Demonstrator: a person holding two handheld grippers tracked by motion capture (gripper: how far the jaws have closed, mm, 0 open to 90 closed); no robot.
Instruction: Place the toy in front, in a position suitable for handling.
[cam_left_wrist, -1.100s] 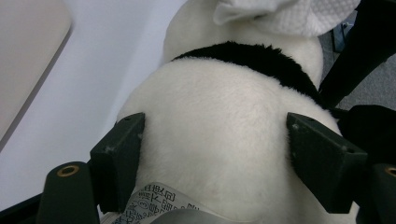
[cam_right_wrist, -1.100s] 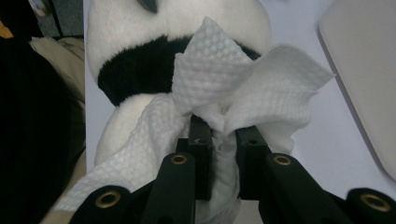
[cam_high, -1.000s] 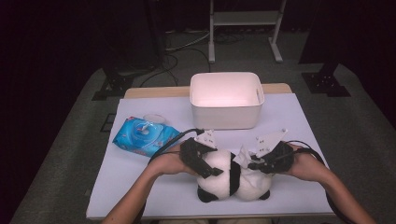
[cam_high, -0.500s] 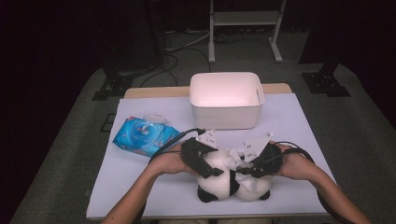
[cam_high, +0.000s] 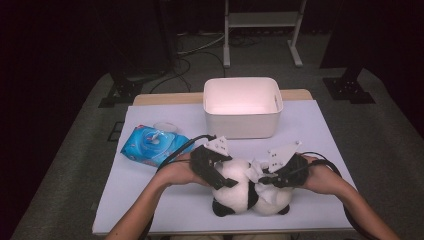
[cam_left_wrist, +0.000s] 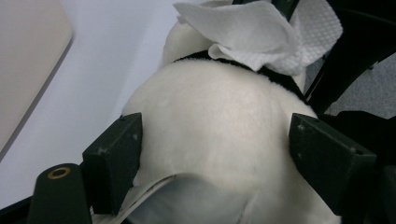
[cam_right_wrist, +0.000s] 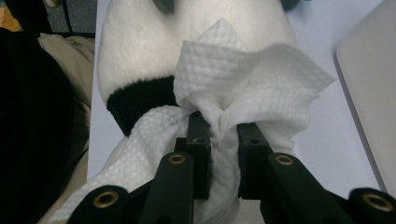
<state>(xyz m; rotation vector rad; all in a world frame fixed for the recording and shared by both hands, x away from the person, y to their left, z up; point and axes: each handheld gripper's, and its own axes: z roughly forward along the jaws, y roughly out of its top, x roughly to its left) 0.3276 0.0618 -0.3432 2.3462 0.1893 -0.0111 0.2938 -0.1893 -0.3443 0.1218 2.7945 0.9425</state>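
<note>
Plush panda (cam_high: 245, 192) lies at the table's (cam_high: 150, 200) near edge, a white wipe (cam_right_wrist: 243, 93) draped over it. Right gripper (cam_right_wrist: 219, 135), jaws just closed further, pinches the wipe against the panda; left gripper (cam_left_wrist: 215, 154) clamps the panda's white body. White bin (cam_high: 242, 107) behind, blue wipes pack (cam_high: 150, 145) at left.

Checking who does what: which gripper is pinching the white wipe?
The right gripper: its fingers pinch the wipe, having just been closing. The left gripper straddles the panda instead.
</note>
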